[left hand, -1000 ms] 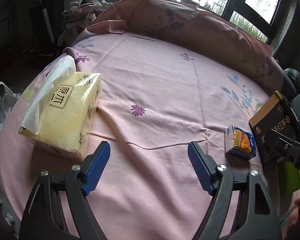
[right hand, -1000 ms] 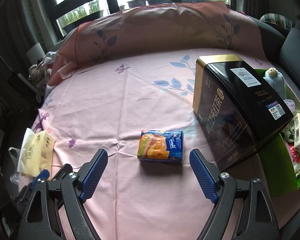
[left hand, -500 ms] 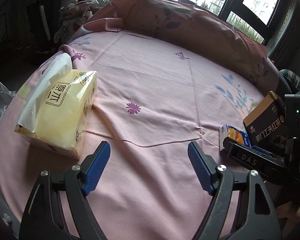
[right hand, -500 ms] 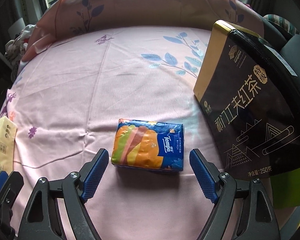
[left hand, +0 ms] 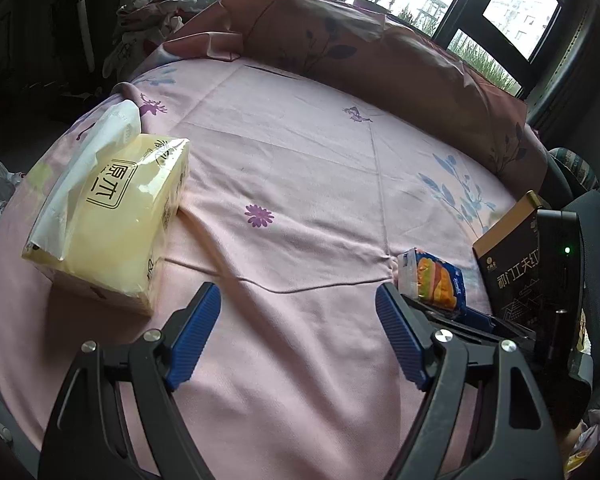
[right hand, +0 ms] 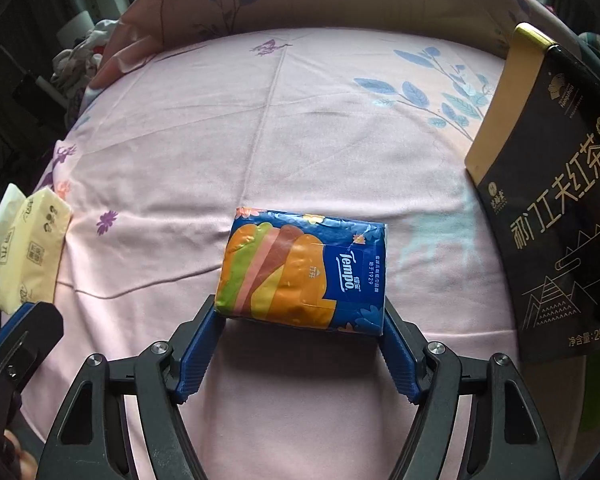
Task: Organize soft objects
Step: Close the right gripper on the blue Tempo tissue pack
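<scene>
A small blue and orange Tempo tissue pack (right hand: 304,272) lies on the pink sheet, and it also shows in the left wrist view (left hand: 434,278). My right gripper (right hand: 300,320) is open with its blue pads on either side of the pack's near end; whether they touch it I cannot tell. A large yellow tissue pack (left hand: 108,216) lies at the left, also seen in the right wrist view (right hand: 32,248). My left gripper (left hand: 296,328) is open and empty over bare sheet, right of the yellow pack.
A black and gold tea box (right hand: 556,216) stands right of the Tempo pack, also in the left wrist view (left hand: 508,256). A pink pillow (left hand: 380,48) lines the far edge of the bed sheet (left hand: 300,160). Clothes (left hand: 148,12) are piled at the far left.
My right gripper has moved forward and down until its pads flank the Tempo pack. My left gripper has drifted slightly and stays open; the yellow pack has not moved.
</scene>
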{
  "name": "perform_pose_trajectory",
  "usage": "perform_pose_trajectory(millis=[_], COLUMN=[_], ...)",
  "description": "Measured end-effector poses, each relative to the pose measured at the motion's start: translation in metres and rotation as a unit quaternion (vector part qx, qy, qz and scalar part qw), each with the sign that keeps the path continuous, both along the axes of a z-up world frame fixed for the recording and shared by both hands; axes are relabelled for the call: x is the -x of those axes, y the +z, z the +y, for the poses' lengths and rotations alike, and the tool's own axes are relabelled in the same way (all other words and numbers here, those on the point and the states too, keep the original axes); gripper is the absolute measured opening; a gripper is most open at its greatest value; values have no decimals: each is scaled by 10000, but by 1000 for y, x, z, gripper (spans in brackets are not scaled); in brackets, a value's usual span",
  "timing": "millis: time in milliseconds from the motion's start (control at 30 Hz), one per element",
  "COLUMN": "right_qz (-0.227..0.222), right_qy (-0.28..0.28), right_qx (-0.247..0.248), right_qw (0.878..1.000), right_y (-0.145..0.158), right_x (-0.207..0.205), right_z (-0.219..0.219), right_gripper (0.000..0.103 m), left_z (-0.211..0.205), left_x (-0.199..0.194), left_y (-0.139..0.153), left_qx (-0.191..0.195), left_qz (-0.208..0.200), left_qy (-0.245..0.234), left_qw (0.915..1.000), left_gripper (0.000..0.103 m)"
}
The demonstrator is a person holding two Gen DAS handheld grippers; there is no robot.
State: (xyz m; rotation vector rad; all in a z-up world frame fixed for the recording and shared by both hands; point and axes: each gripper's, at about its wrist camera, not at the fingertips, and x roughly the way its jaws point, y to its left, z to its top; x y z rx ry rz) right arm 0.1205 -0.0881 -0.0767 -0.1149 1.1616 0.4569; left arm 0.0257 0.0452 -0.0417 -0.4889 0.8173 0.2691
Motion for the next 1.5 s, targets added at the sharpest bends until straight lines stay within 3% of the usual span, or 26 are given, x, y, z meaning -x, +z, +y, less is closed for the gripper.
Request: perform_pose_trajectory(millis=[100, 267, 400, 533, 733, 867, 933, 1067, 1200, 1500], right_qz=[208, 313, 406, 182, 295, -14, -29, 584, 1047, 1277], right_qy=[413, 771, 666, 435, -26, 4, 41, -14, 66, 35], right_qx=[-264, -271, -449, -564, -1636, -2198, -2159, -2132, -2162, -1945], right_qw=[9986, 9962, 9959, 9973, 9861, 9755, 9764, 9752, 9707, 9725], right_y=[1, 1, 7, 22, 38, 55, 55, 33, 14, -6], right_x=[10, 19, 15, 11, -1, 2, 1, -10, -17, -20], right_z=[14, 25, 10, -10, -41, -46, -42, -38, -28, -17], right_gripper=[75, 77, 81, 84, 84, 81, 76, 64, 64, 64], left_z=[3, 11, 13, 12, 4, -10, -18, -29, -34, -42], left_x=[2, 6, 7, 6, 2, -3, -5, -13, -19, -30], left_y=[1, 3, 3, 3, 1, -1, -3, -13, -22, -38], left_qx=[62, 316, 432, 549, 803, 997, 967, 1027, 1039, 950], left_qz=[-55, -176, -200, -200, -225, -205, -177, 74, 246, 564], left_qy=[46, 102, 105, 11, -323, -732, -860, -997, -1054, -1056], left_qw=[10000, 9993, 9988, 9983, 9960, 9921, 9914, 9897, 9887, 9883], left_gripper=[79, 79, 79, 79, 78, 76, 73, 63, 59, 45])
